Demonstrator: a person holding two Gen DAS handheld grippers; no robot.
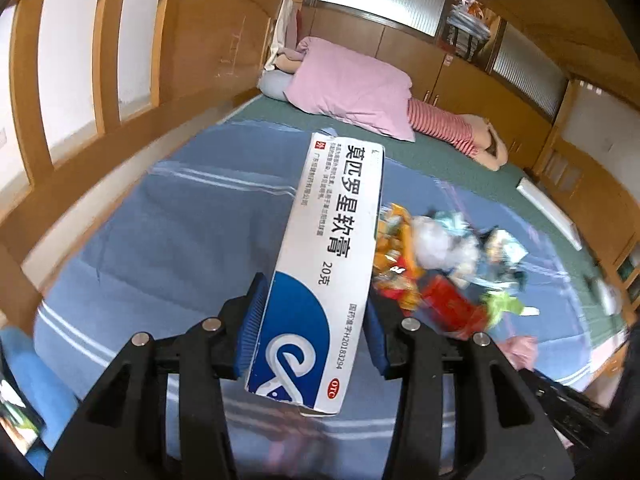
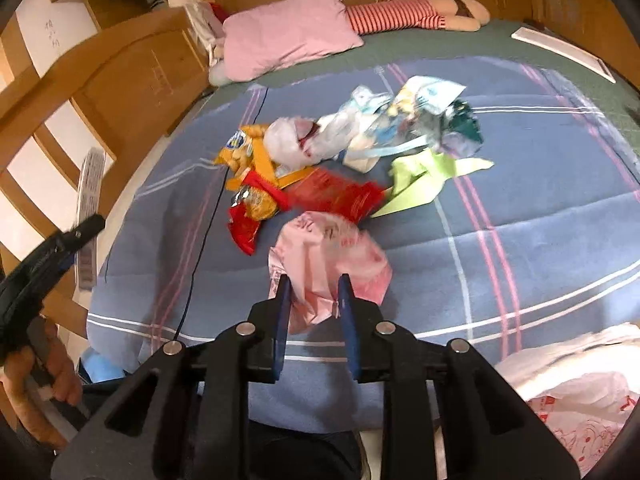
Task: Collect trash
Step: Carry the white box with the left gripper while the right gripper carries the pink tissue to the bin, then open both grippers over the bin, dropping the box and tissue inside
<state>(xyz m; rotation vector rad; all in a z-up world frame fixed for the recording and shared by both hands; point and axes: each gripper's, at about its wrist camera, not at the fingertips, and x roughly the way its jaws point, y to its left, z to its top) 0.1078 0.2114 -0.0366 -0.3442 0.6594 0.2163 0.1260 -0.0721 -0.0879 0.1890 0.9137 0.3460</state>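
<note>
Trash sits in both grippers and in a heap on the bed. Nearest, the left gripper (image 1: 310,332) has its fingers pressed against the sides of a white and blue ointment box (image 1: 320,264), held above the blue striped bedsheet (image 1: 160,240). The right gripper (image 2: 314,312) has its fingers pinched narrow on a crumpled pink plastic bag (image 2: 332,256). Just beyond lies the pile of wrappers (image 2: 340,152): red, orange, white, green. Farther back, a pink pillow (image 2: 288,36) rests beside a striped plush doll (image 2: 400,14).
</note>
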